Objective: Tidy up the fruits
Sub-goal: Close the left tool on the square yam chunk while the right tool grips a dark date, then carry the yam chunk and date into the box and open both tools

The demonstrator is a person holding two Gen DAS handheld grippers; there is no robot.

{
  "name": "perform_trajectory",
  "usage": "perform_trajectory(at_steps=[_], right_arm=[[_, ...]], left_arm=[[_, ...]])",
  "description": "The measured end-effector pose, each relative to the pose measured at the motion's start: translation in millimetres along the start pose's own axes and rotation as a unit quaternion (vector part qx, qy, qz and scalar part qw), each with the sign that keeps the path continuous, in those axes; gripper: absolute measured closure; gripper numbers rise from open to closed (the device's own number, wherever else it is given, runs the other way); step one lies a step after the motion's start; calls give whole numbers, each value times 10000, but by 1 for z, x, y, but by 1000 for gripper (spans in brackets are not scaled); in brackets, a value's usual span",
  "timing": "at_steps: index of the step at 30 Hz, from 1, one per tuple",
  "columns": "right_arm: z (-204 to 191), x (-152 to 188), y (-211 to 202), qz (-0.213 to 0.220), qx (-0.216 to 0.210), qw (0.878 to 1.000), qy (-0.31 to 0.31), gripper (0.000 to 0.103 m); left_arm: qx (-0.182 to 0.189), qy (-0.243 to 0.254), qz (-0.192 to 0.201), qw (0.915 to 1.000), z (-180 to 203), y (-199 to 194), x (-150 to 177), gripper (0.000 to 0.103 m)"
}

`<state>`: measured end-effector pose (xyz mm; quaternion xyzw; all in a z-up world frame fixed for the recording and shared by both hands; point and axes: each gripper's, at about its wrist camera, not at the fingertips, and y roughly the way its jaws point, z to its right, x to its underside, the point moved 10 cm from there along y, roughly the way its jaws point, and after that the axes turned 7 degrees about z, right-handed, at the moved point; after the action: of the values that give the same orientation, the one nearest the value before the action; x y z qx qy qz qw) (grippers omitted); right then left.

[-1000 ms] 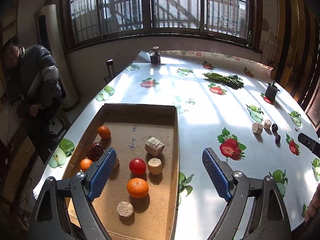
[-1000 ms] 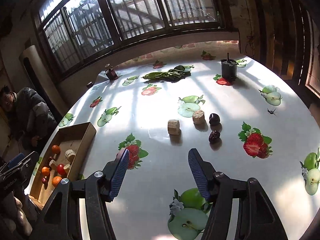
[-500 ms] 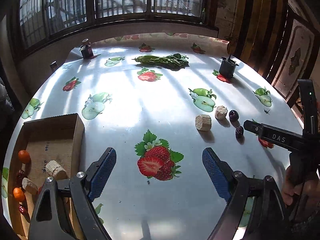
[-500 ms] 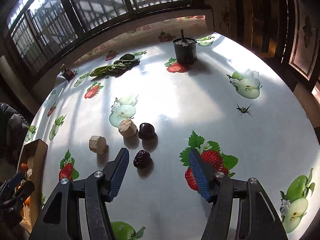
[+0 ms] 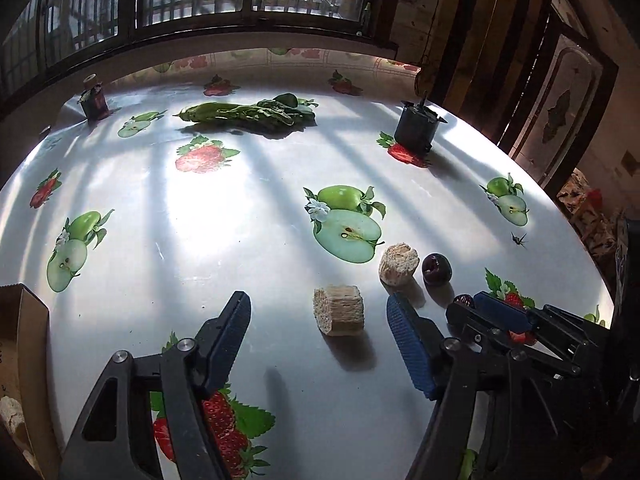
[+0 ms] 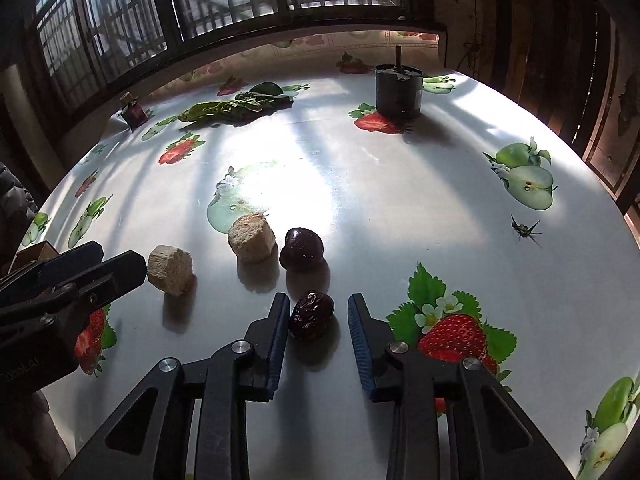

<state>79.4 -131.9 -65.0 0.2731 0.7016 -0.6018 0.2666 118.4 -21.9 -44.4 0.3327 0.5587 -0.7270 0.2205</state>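
A wrinkled dark date (image 6: 311,314) lies on the table between the open fingers of my right gripper (image 6: 318,312), which is not closed on it. A dark plum (image 6: 301,249) sits just beyond it, with a beige chunk (image 6: 252,237) to its left. A second beige chunk (image 5: 339,315) lies between the open jaws of my left gripper (image 5: 320,316); it also shows in the right wrist view (image 6: 170,264). The left gripper (image 6: 96,268) shows at the left edge there. The right gripper (image 5: 500,316) shows at the right in the left wrist view.
A cardboard box (image 5: 24,344) with fruit sits at the table's left edge. Leafy greens (image 5: 248,114), a small dark jar (image 5: 94,98) and a black container (image 5: 416,128) stand at the far side. An insect (image 6: 524,230) sits on the tablecloth to the right.
Both grippers have moved forward to the loose pieces. The right gripper now straddles the date and its jaws have narrowed. The left gripper has swung from the box to the beige chunk.
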Motion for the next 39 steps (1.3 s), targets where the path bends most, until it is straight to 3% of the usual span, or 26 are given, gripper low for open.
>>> perform_trajectory(at_steps=[2, 6, 9, 11, 14, 29, 35, 39], right_arm=[[0, 0, 0, 7, 35, 10000, -11, 72], [-1, 1, 0, 25, 111, 9999, -98, 72], [-2, 2, 0, 40, 162, 9997, -151, 72], [-1, 2, 0, 56, 163, 9998, -121, 72], [2, 1, -1, 66, 133, 9999, -7, 81], [-4, -6, -11, 333, -106, 9992, 191, 83], [-15, -9, -20, 530, -142, 9985, 31, 83], [-35, -9, -33, 543, -335, 9980, -31, 83]], left_arm=[[100, 29, -40, 9999, 6, 7, 2, 37], [266, -12, -333, 9991, 9, 23, 15, 67], [294, -53, -265, 9992, 6, 22, 15, 81], [332, -145, -213, 9991, 3, 20, 15, 81], [227, -156, -139, 9995, -3, 16, 15, 82], [231, -280, -57, 9993, -10, 3, 12, 82], [254, -568, 204, 9979, -25, -52, 7, 81], [-14, -759, 235, 9968, -64, -101, 27, 81]])
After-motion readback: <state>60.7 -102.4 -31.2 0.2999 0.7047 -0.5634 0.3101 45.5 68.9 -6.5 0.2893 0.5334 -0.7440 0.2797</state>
